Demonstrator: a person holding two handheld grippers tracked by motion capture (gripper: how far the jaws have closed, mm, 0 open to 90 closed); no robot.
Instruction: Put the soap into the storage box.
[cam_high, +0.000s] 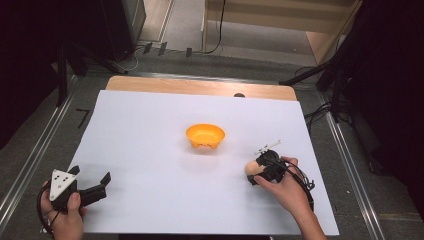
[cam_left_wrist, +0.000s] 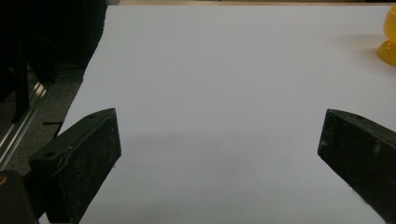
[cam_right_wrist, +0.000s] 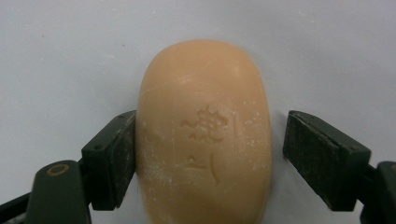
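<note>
We saw one pale orange, oval bar of soap (cam_right_wrist: 204, 135) lying flat on the white paper sheet (cam_high: 150, 150) that covered the wooden table (cam_high: 200, 86), at about four o'clock from the sheet's middle and close to its right edge. Our right gripper (cam_right_wrist: 208, 154) stood over it with its jaws parted to either side of the bar: in the right gripper view the left pad looked to touch the soap's side, while a clear strip of paper showed between the right pad and the other side, so the jaws had not closed on it. The bar's long axis ran along the gripper's own line of sight, from six to twelve o'clock in that view, and the jaws faced its two long sides across the narrow width, which we judged the sensible way to squeeze it. Our left gripper (cam_high: 85, 192) rested near the sheet's seven o'clock corner, jaws spread wide on nothing, well apart from the soap, so the right hand (cam_high: 286, 187) was plainly the nearer. One small orange plastic bowl (cam_high: 205, 136) sat near the centre, at roughly ten o'clock from the soap. We counted one soap, one bowl and two grippers.
</note>
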